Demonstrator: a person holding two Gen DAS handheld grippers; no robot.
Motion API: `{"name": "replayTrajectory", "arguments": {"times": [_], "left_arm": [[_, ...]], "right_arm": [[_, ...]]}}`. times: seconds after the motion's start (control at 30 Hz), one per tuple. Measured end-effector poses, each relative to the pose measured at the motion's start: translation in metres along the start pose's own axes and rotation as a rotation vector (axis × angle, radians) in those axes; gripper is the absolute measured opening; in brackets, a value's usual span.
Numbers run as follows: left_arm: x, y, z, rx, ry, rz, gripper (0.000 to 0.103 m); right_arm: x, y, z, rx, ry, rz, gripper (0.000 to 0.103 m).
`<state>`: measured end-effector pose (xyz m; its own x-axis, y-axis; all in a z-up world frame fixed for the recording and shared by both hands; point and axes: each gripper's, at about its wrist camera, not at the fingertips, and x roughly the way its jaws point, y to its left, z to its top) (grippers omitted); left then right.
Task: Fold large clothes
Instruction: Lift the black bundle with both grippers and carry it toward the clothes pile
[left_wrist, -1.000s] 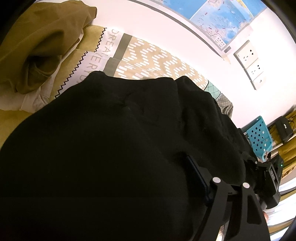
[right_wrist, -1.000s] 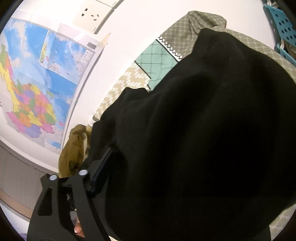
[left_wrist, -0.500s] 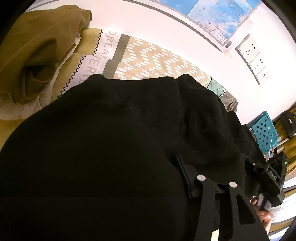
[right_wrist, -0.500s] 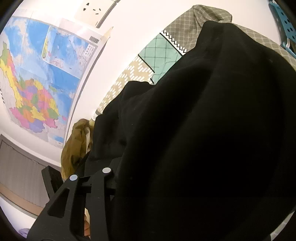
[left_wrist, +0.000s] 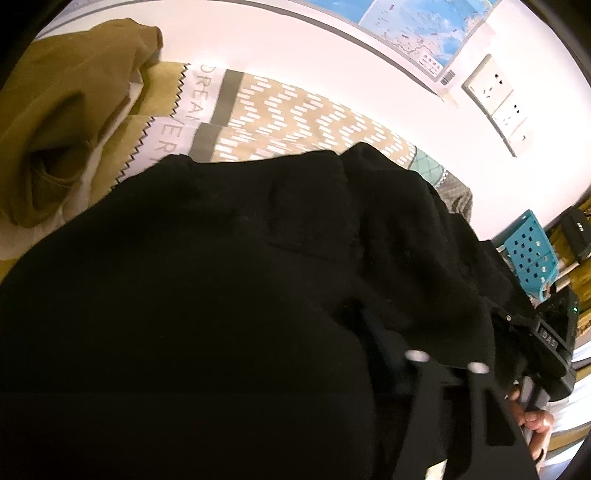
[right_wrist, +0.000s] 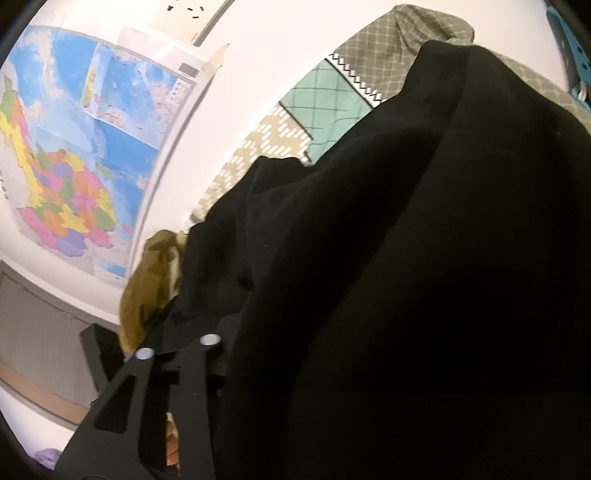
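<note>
A black garment (left_wrist: 229, 295) fills the centre and lower frame of both views, draped over a patterned bed cover (left_wrist: 295, 114). The left claw (left_wrist: 384, 343) and right claw (right_wrist: 207, 314) each appear clamped on its fabric, though folds hide the tips. An olive garment (left_wrist: 66, 118) lies upper left.
</note>
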<state>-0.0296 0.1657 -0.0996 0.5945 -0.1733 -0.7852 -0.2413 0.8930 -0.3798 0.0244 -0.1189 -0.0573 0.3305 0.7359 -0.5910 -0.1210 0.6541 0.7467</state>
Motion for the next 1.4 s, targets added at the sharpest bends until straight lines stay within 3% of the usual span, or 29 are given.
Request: {"name": "replayTrajectory", "arguments": {"times": [0.07,0.23,0.53,0.67,0.9,1.2,1.4], "left_arm": [[-0.005,0.003,0.003,-0.015,0.0,-0.018,0.04],[-0.028,-0.002,0.017,0.025,-0.027,-0.039,0.03],[-0.093,-0.018,0.055,0.119,-0.114,-0.097,0.029],[-0.137,-0.027,0.075,0.175,-0.182,-0.107,0.029],[-0.219,-0.011,0.115,0.222,-0.328,-0.084,0.029],[-0.324,0.063,0.186,0.161,-0.511,0.001,0.03],[-0.367,0.125,0.232,0.113,-0.617,0.148,0.03]], "right_arm": [[-0.005,0.001,0.001,0.011,0.0,0.029,0.028],[-0.027,0.035,0.009,-0.064,-0.032,0.071,0.025],[-0.058,0.1,0.025,-0.169,-0.071,0.129,0.025],[-0.069,0.14,0.035,-0.235,-0.103,0.167,0.025],[-0.073,0.222,0.053,-0.35,-0.161,0.247,0.025],[-0.025,0.361,0.072,-0.493,-0.182,0.418,0.025],[0.05,0.449,0.077,-0.552,-0.121,0.522,0.025]]}}
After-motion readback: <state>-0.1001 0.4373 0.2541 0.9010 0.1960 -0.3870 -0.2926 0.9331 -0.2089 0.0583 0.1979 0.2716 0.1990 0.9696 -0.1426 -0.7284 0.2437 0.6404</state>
